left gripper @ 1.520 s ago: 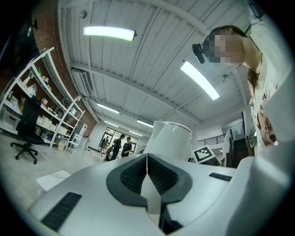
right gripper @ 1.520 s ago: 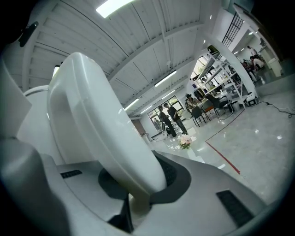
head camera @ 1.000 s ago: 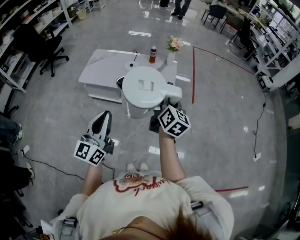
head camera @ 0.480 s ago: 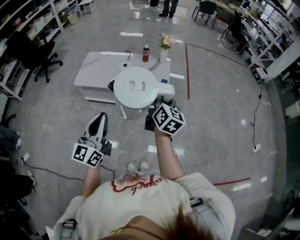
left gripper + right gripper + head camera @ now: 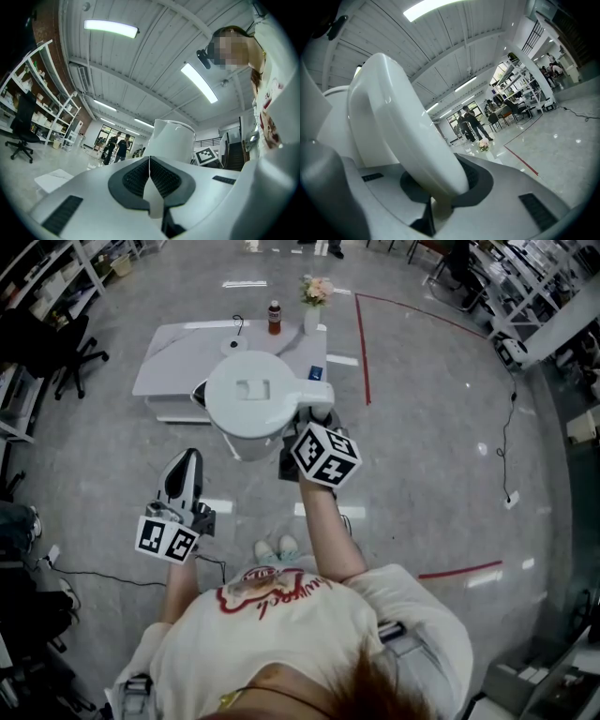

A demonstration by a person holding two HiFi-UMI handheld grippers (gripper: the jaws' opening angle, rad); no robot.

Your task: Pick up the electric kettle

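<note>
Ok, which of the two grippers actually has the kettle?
The right gripper: its jaws are clamped on the handle of the white kettle. The left gripper is shut on nothing, off to the kettle's side.

One electric kettle [image 5: 253, 395], two grippers [image 5: 184, 465] [image 5: 317, 420], one table [image 5: 173, 362], one bottle [image 5: 274, 317], one vase [image 5: 310, 319]

On my feed the wearer has a white short-sleeved T-shirt with red printed lettering on the chest [image 5: 277, 601], reddish-brown hair [image 5: 375, 690] and white shoes [image 5: 265, 549]. The left gripper [image 5: 183, 460] is a white moulded shell with black ribbed pads [image 5: 136, 176] and small dark rectangular insets, and it ends in a cube of black-and-white square markers [image 5: 167, 540]. The right gripper [image 5: 433, 206] has the same pale shell, dark pad surround and its own marker cube [image 5: 325, 456].
</note>
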